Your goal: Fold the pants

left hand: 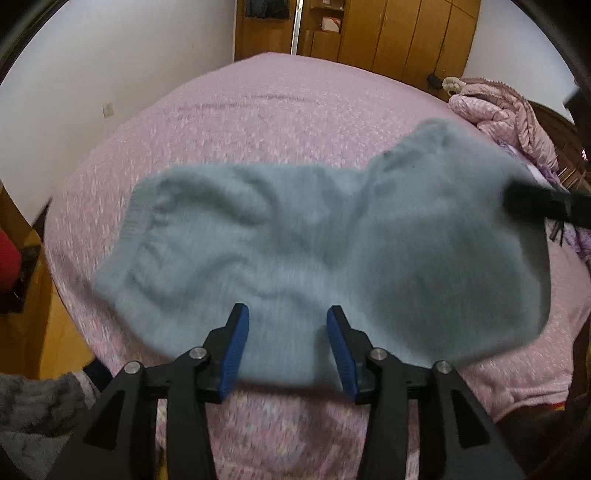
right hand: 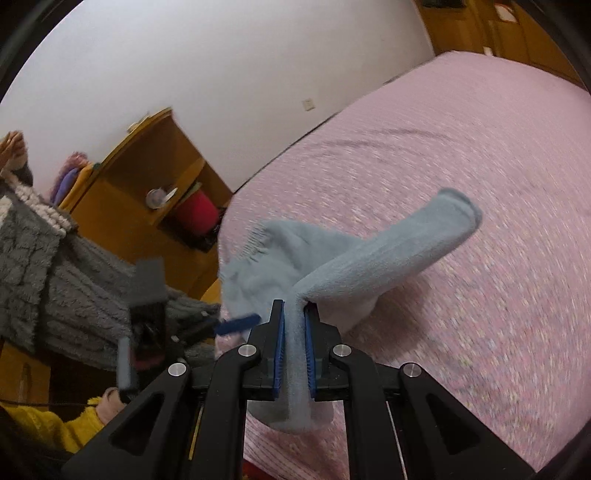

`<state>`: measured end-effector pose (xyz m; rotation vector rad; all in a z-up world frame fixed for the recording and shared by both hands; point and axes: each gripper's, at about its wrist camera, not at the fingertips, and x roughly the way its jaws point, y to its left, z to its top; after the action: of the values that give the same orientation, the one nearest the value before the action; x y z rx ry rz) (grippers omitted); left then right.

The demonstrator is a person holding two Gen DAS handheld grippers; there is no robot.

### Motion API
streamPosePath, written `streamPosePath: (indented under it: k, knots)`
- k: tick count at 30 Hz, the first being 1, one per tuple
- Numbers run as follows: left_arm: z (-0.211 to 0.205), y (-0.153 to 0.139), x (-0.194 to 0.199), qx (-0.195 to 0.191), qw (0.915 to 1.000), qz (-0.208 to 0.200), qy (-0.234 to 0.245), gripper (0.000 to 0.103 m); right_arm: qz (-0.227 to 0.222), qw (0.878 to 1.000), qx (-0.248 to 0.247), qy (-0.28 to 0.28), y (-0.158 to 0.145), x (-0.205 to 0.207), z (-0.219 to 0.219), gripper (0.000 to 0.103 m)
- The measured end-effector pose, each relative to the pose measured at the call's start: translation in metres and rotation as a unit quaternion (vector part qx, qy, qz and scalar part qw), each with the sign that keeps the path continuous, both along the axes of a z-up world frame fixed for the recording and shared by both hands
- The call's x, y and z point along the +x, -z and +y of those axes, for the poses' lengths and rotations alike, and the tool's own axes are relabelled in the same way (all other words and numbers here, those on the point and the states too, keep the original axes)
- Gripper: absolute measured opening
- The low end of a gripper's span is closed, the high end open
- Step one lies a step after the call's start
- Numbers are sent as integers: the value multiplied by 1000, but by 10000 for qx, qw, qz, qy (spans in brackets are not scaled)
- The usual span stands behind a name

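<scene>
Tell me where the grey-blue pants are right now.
The grey-blue pants lie across the near part of the pink bedspread, just ahead of the open left gripper. One end is lifted off the bed, pinched in the right gripper.

Fluffy, seemingly fleece pants (left hand: 295, 236); woven, nubbly bedspread (left hand: 258, 122); glossy wooden wardrobe (left hand: 406, 33).

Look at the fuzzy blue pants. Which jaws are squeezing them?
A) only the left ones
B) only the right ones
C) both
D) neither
B: the right gripper has its blue pads pressed tight on a fold of the fuzzy blue pants, lifting it off the pink bed, while the left gripper stands open with its jaws apart and no cloth pinched between them.
</scene>
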<state>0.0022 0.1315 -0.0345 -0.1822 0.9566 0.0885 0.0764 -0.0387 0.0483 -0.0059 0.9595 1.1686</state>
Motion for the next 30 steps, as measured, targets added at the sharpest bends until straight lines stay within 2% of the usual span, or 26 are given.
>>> streamPosePath:
  k: [2, 7, 13, 16, 22, 26, 30]
  knots:
    - [3, 8, -4, -106, 9999, 50, 0, 47, -81, 9998, -32, -180, -7, -2, 16, 11]
    - [10, -2, -17, -185, 9998, -68, -86, 47, -88, 9982, -178, -561, -10, -4, 51, 11]
    - [34, -12, -39, -14, 9992, -154, -381, 47, 75, 9955, -319, -893, -3, -3, 100, 11]
    - [53, -11, -41, 115, 9976, -83, -674, 47, 218, 9938, -380, -1026, 3, -5, 125, 11]
    - [69, -7, -44, -60, 9959, -122, -895, 47, 351, 9896, -641, -1235, 22, -9, 174, 11]
    - [78, 1, -43, -129, 9953, -18, -957, 47, 428, 9890, -886, -1107, 44, -4, 200, 14]
    - [82, 4, -53, -199, 9941, 3, -1065, 47, 665, 9881, -904, -1048, 59, -2, 207, 18]
